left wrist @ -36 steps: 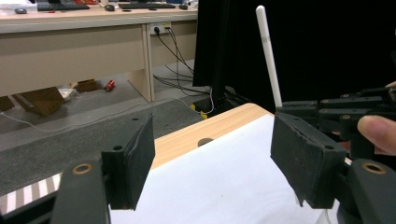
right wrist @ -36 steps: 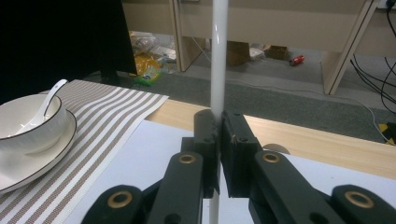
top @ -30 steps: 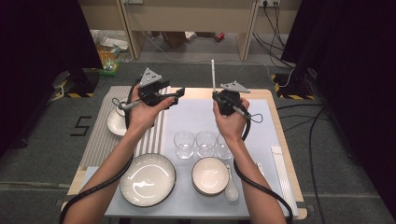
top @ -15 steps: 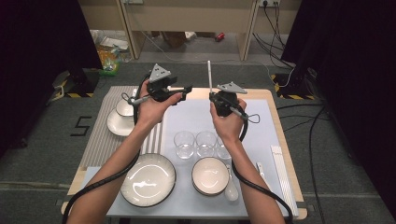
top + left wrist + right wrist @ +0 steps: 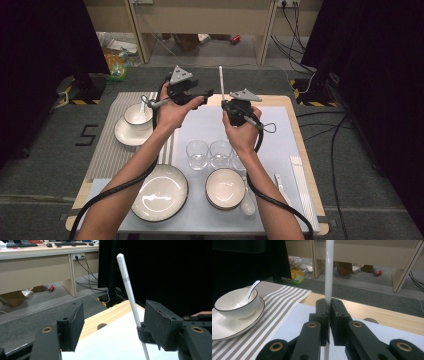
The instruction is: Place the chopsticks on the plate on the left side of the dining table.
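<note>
While the high view looks down on the wooden table (image 5: 295, 107), the only legible mark is a white "5" on the grey floor (image 5: 88, 134) to its left; small grey print partway up the white chopstick (image 5: 128, 287) in the left gripper view is too small to read.

Right gripper (image 5: 232, 106): its black jaws are pressed together on the chopstick, pinching the slim round rod upright above the far half of the table. The right gripper view shows this grip close up, the stick (image 5: 329, 272) rising straight from between the pads.

Left gripper (image 5: 206, 93): raised just beside the right one, its jaws stand spread with nothing between the pads; in its own view the chopstick stands tilted near the right-hand jaw, and whether it touches that jaw cannot be told.

Setting, from the high view: a pale blue mat (image 5: 280, 135) carries three clear glass tumblers (image 5: 197, 154), a round white black-rimmed plate (image 5: 160, 192), a white bowl (image 5: 225, 188) with a ceramic spoon (image 5: 247, 206) beside it, and further white chopsticks (image 5: 299, 172) near the right edge.

The right gripper view adds surface detail: a woven grey-and-white striped placemat (image 5: 274, 312), and on it a ribbed white bowl on a saucer (image 5: 237, 305) holding a white spoon (image 5: 252, 290).
</note>
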A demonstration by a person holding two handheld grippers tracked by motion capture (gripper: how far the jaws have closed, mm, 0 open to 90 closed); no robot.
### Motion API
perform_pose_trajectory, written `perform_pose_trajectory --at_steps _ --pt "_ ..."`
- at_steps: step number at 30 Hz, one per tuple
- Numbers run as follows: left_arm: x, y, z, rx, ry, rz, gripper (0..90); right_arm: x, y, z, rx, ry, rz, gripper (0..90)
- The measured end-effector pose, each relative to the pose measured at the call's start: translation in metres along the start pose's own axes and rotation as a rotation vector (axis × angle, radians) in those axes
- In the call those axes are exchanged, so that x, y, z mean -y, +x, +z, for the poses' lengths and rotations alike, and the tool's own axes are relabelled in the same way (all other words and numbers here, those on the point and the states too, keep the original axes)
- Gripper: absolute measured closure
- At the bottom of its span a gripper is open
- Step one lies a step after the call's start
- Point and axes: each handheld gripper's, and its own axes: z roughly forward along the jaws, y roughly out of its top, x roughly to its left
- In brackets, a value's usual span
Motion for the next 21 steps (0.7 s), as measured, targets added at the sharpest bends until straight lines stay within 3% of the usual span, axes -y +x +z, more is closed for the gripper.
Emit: perform_pose_trajectory --at_steps 14,21 --pt "-0.003 -0.011 0.024 0.032 0.029 -0.024 36.5 0.0 0.003 -0.001 -0.007 -0.012 -0.008 85.6" --pt "-0.004 -0.015 0.031 0.041 0.037 -0.03 47.1 0.001 0.004 -0.002 -0.009 -0.017 -0.02 85.6"
